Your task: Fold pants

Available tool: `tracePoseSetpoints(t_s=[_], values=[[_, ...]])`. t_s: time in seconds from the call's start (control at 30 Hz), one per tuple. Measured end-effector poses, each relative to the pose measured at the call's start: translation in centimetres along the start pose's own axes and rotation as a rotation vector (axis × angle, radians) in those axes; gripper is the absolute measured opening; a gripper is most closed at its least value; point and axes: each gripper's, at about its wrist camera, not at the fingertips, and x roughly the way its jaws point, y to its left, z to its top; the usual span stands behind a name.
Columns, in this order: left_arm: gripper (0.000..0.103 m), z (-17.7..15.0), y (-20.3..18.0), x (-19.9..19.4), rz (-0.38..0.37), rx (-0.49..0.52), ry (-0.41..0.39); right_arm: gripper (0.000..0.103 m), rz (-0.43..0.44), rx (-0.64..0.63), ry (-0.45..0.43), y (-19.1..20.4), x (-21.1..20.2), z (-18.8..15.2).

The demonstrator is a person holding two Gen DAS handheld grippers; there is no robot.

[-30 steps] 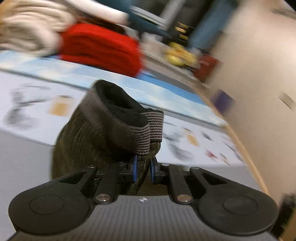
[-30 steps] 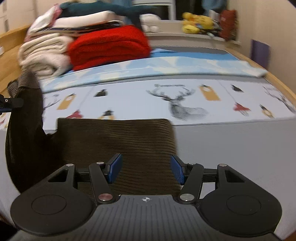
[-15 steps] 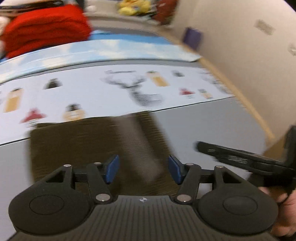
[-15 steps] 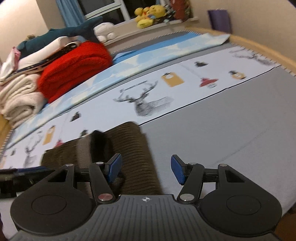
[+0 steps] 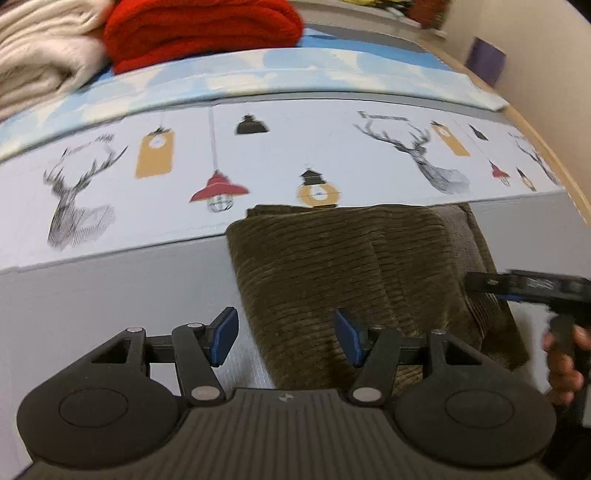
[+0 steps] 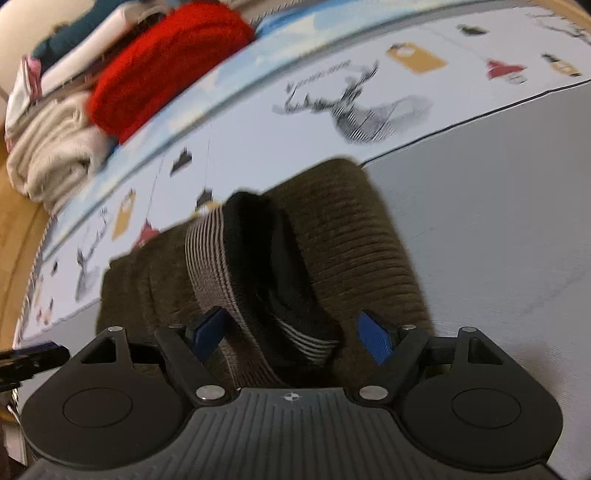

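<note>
Now both grippers, left (image 5: 286,334) and right (image 6: 293,334), hover with fingers spread over folded pants (image 5: 354,273).

The folded pants (image 5: 362,273) are laid on the bed (image 5: 110,295), straddling its printed strip. Stacked blankets (image 5: 199,29) are piled behind them, toward the left.

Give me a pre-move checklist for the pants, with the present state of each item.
1. Left gripper open, holding nothing: ok.
2. Right gripper open, jaws either side of the waistband: ok.
3. Pants folded into a compact stack on the mat: ok.
4. Waistband lying flat: not ok, it gapes open on top.
5. Stack edges aligned: cannot tell, blur.
6. Red blanket apart from the pants: ok.
</note>
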Motion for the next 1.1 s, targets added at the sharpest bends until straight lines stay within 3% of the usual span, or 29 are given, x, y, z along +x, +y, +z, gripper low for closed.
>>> tracePoseSetpoints(t_s=[0.07, 0.2, 0.3, 0.37, 0.47, 0.57, 0.73, 0.83, 0.97, 1.1], values=[[0.063, 0.0, 0.0, 0.1, 0.011, 0.03, -0.005, 0.096, -0.004, -0.022, 0.021, 0.5, 1.5, -0.2], [0.063, -0.2, 0.8, -0.4, -0.004, 0.019, -0.017, 0.097, -0.033, -0.103, 0.022, 2.0, 2.7, -0.3], [0.063, -0.6, 1.2, -1.3, 0.009, 0.036, -0.026, 0.082, -0.041, -0.15, 0.003, 3.0, 2.9, -0.3], [0.063, -0.8, 1.6, -1.7, 0.012, 0.042, -0.03, 0.06, -0.042, -0.191, -0.025, 3.7, 2.6, -0.5], [0.063, -0.8, 1.8, -2.0, 0.009, 0.039, -0.039, 0.041, -0.058, -0.302, -0.077, 5.2, 1.4, -1.0], [0.063, -0.9, 1.8, -2.2, 0.006, 0.037, -0.047, 0.032, -0.02, -0.359, -0.117, 6.2, -0.6, -1.0], [0.063, -1.1, 1.3, -2.7, -0.026, 0.048, -0.069, 0.03, 0.106, -0.356, -0.246, 7.3, -6.7, 0.2], [0.063, -1.2, 0.8, -3.1, -0.064, 0.053, -0.093, 0.028, 0.117, -0.352, -0.307, 7.4, -10.0, 0.2], [0.063, -1.2, -0.1, -3.7, -0.144, 0.08, -0.125, 0.027, 0.024, -0.241, -0.294, 4.3, -10.8, -0.6], [0.063, -1.6, -1.9, -3.4, -0.227, 0.126, -0.107, 0.025, -0.155, -0.097, -0.117, -1.0, -6.3, -2.2]])
